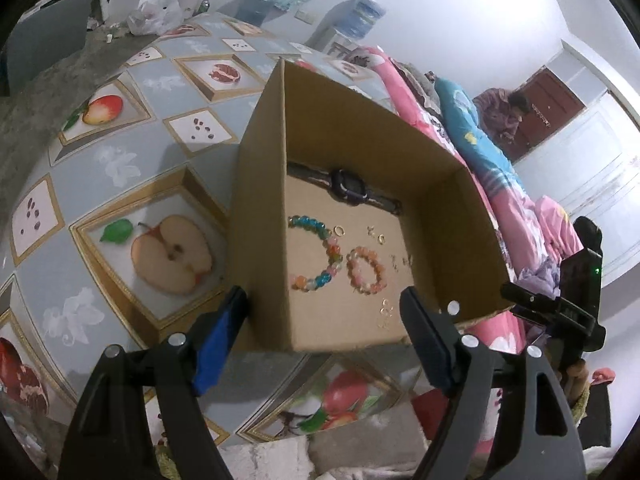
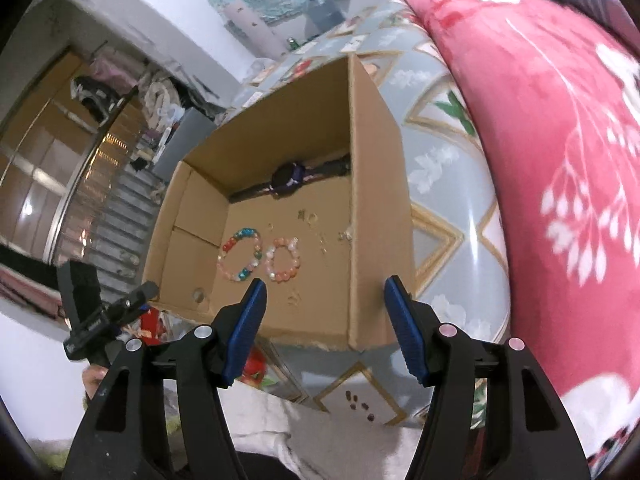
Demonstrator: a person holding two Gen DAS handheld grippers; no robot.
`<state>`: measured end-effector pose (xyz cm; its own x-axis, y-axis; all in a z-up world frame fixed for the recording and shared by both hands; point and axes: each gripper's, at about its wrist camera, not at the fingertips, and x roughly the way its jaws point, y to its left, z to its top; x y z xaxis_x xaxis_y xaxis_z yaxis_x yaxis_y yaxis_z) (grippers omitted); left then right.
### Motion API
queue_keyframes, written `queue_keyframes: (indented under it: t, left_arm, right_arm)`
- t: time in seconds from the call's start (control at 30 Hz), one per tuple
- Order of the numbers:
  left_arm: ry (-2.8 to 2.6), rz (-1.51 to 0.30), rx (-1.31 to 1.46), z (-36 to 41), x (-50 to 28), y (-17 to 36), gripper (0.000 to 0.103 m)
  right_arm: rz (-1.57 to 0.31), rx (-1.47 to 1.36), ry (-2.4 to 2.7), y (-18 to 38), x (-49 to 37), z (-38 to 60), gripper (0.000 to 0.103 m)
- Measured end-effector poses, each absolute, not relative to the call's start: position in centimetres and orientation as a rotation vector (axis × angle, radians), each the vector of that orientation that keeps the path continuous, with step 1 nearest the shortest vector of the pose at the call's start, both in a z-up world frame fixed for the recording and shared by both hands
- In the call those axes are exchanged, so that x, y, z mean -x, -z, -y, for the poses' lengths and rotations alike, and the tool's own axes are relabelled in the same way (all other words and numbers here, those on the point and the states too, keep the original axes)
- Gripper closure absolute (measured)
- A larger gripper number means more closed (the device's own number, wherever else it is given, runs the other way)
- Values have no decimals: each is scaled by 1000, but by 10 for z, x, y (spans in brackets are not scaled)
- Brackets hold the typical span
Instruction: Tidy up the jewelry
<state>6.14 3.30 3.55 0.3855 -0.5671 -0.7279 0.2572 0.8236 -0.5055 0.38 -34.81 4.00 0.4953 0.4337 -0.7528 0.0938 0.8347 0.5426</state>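
Left wrist view: left tongs and right tongs hang spread and empty at the near edge of the open brown cardboard box on the fruit-patterned tabletop. Inside lie a multicoloured bead bracelet, a peach bead bracelet, a dark wristwatch and small gold rings. Lower one tong tip inside a bracelet's loop before closing, clear of the box wall.

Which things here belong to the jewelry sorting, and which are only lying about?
Belong to the job:
cardboard box
watch
multicolour bead bracelet
pink bead bracelet
small gold rings

Just lying about:
plastic bag
pink blanket
water dispenser
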Motion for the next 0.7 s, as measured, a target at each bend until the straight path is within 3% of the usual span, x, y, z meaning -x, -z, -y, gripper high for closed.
queue_keyframes:
  t: [0.13,0.3,0.6,0.7]
  left_arm:
    - [488,-964,285,-38,-45,-46,26]
    - [389,-829,221,-44,-21,-67,8]
    - [283,-703,116,-25,8,-88,6]
    - [275,-703,99,-15,15,-88,5]
  right_arm:
    - [-989,-587,-188,-46,12,348,42]
    - [-886,-460,-22,-67,48,342,33]
    - [-807,-270,52,-78,76,302,16]
    - [-806,-229,48,-72,78,286,14]
